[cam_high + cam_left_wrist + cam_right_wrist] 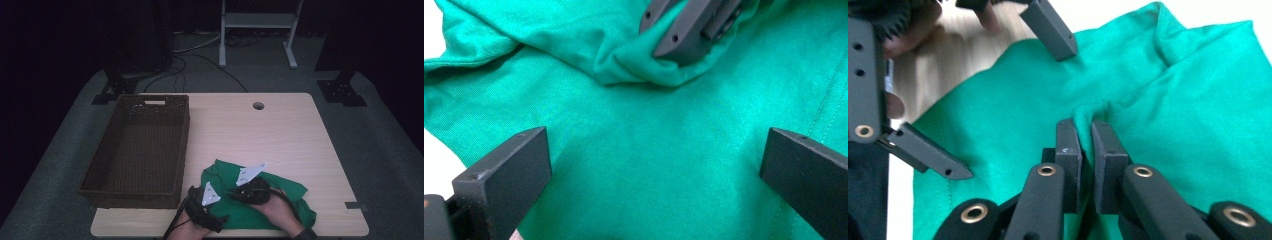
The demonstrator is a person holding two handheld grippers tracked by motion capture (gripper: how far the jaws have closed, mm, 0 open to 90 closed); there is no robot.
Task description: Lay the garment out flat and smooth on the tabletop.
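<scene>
Right gripper (1087, 145): jaws nearly together, pinching a raised fold of the green cloth (1168, 100) between the pads. Left gripper (654, 165): jaws spread wide (nothing pressed between them), tips hovering low over the same cloth, just beside the right jaws. Both hands low, close together.

Both claws are matte black: the right claw (1087, 145) has brass-ringed pivots and flat rectangular pads, the left claw (649, 165) blocky screw-holed ones; each carries a grey three-cornered plate and trails a black cable
</scene>
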